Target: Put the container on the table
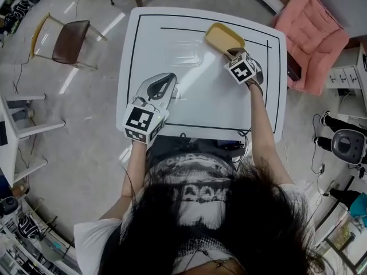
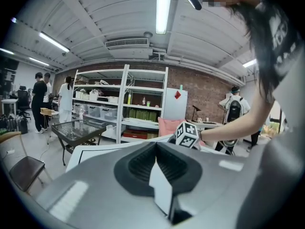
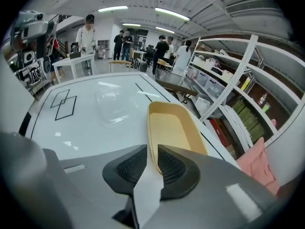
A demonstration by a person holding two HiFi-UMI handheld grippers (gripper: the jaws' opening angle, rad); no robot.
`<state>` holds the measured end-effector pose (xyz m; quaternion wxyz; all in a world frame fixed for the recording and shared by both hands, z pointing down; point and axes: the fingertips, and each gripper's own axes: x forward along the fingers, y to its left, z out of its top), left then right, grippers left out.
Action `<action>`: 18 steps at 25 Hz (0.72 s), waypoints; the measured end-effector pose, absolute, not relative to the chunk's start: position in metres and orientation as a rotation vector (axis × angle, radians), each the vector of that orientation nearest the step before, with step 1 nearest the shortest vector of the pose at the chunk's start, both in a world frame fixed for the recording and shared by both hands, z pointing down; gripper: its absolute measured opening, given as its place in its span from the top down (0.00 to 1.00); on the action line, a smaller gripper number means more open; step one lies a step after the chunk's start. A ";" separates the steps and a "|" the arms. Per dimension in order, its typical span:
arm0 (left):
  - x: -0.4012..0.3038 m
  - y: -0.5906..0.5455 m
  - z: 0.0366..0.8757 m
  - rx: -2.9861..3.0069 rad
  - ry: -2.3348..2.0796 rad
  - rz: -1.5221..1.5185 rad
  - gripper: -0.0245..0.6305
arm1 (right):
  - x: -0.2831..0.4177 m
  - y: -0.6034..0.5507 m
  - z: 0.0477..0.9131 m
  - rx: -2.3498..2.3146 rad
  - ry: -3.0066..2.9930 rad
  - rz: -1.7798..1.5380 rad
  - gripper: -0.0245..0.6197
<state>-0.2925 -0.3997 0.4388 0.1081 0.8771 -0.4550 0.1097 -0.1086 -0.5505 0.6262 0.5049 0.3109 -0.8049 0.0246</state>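
Yellow and matte, the container [image 3: 174, 125] is oblong and shallow, with rounded corners and a thin upright wall. We see the right gripper [image 3: 151, 149] pinching that wall at the near end, with one ribbed black finger inside and one outside. We judge that this hold suits a thin rim and leaves the base free to be set down flat. The container sits over the far right part of the white surface [image 1: 189, 105], which is marked with black outlines. We cannot tell whether its base already touches. Near it lies a clear, glossy lid [image 1: 183, 55], apart from the container. The left gripper [image 1: 166, 80] is at the near left of the surface, its fingers pressed together on nothing. It is well apart from the container, which we judge leaves the placement unobstructed.
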 end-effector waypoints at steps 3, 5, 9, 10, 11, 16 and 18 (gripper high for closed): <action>-0.287 -0.400 0.438 2.586 -1.325 0.316 0.96 | -0.108 -0.543 0.610 0.808 -2.019 0.088 0.85; -0.281 -0.399 0.439 2.594 -1.307 0.316 0.96 | -0.108 -0.533 0.597 0.847 -2.061 0.098 0.86; -0.265 -0.394 0.441 2.609 -1.269 0.324 0.96 | -0.108 -0.503 0.568 0.907 -2.151 0.105 0.89; -0.259 -0.392 0.441 2.613 -1.260 0.323 0.96 | -0.106 -0.494 0.563 0.916 -2.166 0.101 0.90; -0.253 -0.390 0.440 2.618 -1.249 0.324 0.96 | -0.105 -0.484 0.558 0.923 -2.180 0.098 0.90; -0.214 -0.375 0.437 2.654 -1.195 0.335 0.96 | -0.092 -0.435 0.538 0.946 -2.245 0.099 0.90; -0.197 -0.366 0.434 2.668 -1.180 0.334 0.96 | -0.085 -0.415 0.530 0.955 -2.272 0.099 0.91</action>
